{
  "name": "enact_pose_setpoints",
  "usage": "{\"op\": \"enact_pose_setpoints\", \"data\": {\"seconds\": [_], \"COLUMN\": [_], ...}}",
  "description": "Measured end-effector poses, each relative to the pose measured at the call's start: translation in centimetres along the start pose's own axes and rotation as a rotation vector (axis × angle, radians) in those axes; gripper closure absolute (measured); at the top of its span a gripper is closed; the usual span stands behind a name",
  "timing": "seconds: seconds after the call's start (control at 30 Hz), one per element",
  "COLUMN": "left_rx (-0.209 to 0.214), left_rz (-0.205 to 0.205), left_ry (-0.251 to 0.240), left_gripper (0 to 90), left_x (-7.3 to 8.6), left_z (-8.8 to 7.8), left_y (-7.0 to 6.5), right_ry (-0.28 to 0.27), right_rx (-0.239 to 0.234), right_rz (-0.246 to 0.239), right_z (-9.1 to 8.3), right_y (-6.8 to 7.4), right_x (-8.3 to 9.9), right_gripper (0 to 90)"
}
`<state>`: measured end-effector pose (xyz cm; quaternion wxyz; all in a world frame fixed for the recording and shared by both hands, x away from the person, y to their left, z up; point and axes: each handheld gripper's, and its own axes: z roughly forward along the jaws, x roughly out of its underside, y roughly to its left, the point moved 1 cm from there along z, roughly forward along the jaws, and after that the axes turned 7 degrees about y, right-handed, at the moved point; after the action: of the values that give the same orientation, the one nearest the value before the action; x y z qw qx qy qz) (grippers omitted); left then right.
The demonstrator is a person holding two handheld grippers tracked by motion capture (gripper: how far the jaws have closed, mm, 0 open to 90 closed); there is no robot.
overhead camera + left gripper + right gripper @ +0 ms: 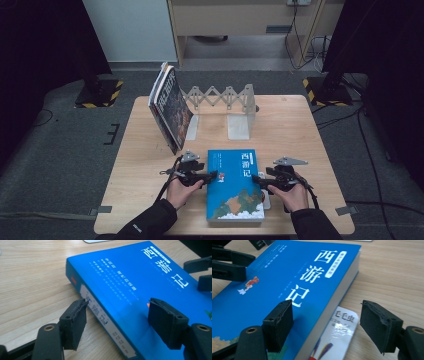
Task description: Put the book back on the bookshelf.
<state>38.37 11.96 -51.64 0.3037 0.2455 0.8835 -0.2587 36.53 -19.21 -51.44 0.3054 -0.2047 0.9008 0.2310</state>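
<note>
Two grippers were recorded at the near half of the bench [145, 150], one on each side of a blue book [235, 185] lying flat with its cover up. The left gripper [212, 176] was at the book's left edge; in the left gripper view its jaws stood apart, one over the bare wood beside the spine and the other over the cover, neither pressed on the book [130, 290]. The right gripper [256, 179] was at the right edge; in the right gripper view its jaws were likewise apart, straddling the page edge of the book [287, 280] without clamping it. A thin white booklet [339, 332] was seen partly under that edge. At the far left, several books [169, 105] leaned against a metal expanding rack [225, 107].
</note>
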Motion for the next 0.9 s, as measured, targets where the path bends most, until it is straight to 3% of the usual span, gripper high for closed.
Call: {"op": "enact_pose_setpoints", "data": {"seconds": [0.17, 0.4, 0.53, 0.9], "left_rx": [0.063, 0.091, 0.120, 0.144], "left_rz": [-0.031, -0.071, -0.117, -0.128], "left_ry": [-0.003, -0.016, -0.023, -0.056], "left_gripper": [27.8, 21.0, 16.5, 10.6], "left_x": [0.0, 0.1, 0.2, 0.4], "left_z": [0.8, 1.5, 2.1, 2.8], "left_y": [0.2, 0.7, 1.1, 1.5], "right_ry": [0.012, 0.016, 0.018, 0.021], "right_rx": [-0.048, -0.080, -0.103, -0.129], "right_rz": [0.024, 0.046, 0.069, 0.085], "right_z": [0.6, 1.3, 1.6, 2.0], "right_y": [0.4, 0.5, 0.6, 0.6], "right_x": [0.0, -0.1, -0.2, -0.2], "right_gripper": [25.9, 25.8, 25.8, 24.2]}}
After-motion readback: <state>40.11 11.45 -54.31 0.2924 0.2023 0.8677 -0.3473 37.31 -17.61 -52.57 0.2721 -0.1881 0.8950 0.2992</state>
